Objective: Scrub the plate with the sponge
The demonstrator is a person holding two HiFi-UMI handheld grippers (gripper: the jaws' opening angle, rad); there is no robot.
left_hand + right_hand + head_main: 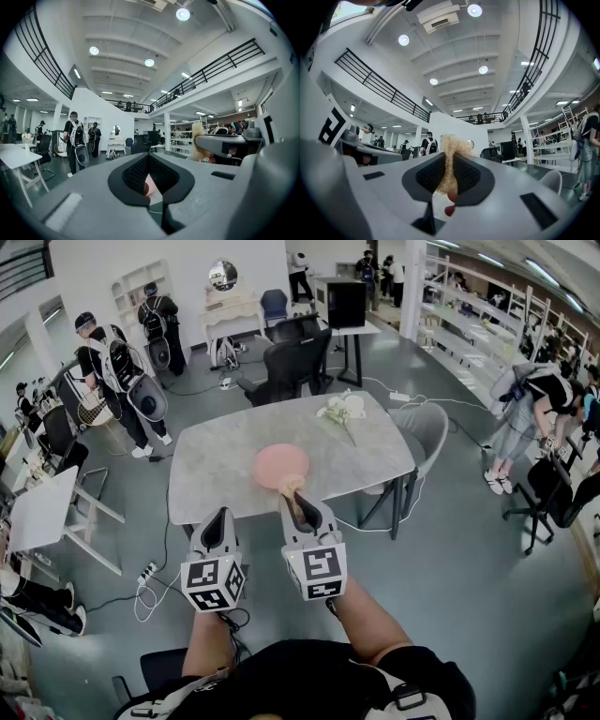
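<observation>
The plate [279, 465] is laid on the counter [211, 460]. The sponge [292, 487] is clamped in the right gripper's [293, 495] jaws at the plate's 6 o'clock rim. The left gripper's [221, 514] jaws are pressed together, empty, at 7 o'clock.

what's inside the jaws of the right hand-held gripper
The sponge, a tan fibrous tuft, is clamped in the right hand-held gripper and sticks out past its tips. How much of it sits deeper between the jaws is covered.
</observation>
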